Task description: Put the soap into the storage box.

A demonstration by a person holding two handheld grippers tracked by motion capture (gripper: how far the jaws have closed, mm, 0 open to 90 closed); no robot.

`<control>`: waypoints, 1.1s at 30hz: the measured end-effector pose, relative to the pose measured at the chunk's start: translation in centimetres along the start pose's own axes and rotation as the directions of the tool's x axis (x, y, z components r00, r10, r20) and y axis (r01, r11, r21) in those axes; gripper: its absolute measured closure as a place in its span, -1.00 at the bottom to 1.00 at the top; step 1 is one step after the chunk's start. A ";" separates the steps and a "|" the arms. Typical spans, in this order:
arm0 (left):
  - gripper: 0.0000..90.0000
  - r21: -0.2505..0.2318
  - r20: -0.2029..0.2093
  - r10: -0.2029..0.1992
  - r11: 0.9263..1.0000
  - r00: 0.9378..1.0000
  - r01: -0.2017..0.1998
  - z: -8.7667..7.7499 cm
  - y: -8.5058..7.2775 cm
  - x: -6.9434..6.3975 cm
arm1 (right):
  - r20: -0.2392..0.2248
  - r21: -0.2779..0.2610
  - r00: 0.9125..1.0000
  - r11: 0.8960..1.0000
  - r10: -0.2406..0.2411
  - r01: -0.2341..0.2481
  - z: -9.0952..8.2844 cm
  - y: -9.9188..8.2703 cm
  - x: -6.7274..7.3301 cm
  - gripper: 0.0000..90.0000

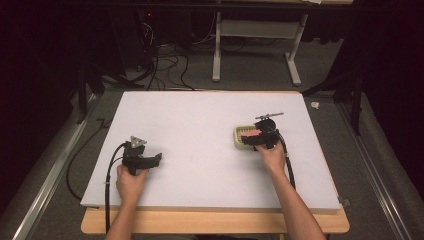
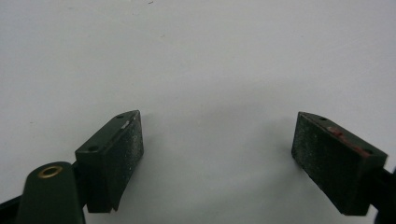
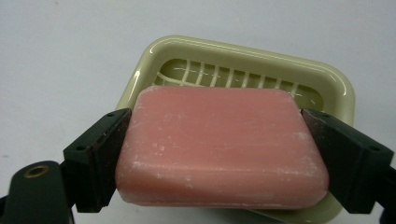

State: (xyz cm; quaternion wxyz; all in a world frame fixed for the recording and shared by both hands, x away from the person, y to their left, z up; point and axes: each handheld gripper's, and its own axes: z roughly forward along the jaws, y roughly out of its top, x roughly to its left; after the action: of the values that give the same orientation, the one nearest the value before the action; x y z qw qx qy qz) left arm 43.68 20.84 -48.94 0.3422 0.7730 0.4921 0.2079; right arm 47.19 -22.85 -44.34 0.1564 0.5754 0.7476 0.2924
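Note:
A pink bar of soap (image 3: pixel 219 147) is clamped between the two black jaws of my right gripper (image 3: pixel 215 149), which is shut on its short ends. Directly beneath and behind it lies a pale green soap dish (image 3: pixel 336 88) with a slatted floor. From above, the soap (image 1: pixel 250 134) sits over the dish (image 1: pixel 238 139) at the table's right middle, with the right gripper (image 1: pixel 261 140) at its near right side. My left gripper (image 1: pixel 159 158) rests at the front left. Its jaws stand wide apart over bare white board, and nothing lies between its pads (image 2: pixel 122 154).
The white board (image 1: pixel 200 130) lies on a wooden table whose front edge (image 1: pixel 215 222) shows below it. Cables trail from both grippers. On the floor beyond stand a table frame (image 1: pixel 255 45) and loose cables (image 1: pixel 165 60).

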 end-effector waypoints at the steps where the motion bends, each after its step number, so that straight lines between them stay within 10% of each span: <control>1: -0.62 0.000 0.000 0.000 1.000 1.000 0.000 0.0 0.0 0.0 | 0.003 -0.002 1.000 1.000 0.000 0.000 0.0 0.0 0.0 -0.71; 33: -0.62 0.000 0.000 0.000 1.000 1.000 0.000 0.0 0.0 0.0 | -0.009 -0.152 0.999 0.988 -0.043 0.041 -4.0 -0.1 -0.6 -0.64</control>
State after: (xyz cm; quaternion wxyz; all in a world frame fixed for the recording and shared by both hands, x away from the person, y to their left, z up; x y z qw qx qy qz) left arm 43.67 20.85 -48.94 0.3421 0.7731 0.4919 0.2079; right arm 45.00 -24.44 -41.41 0.2013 0.5442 0.7360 0.3487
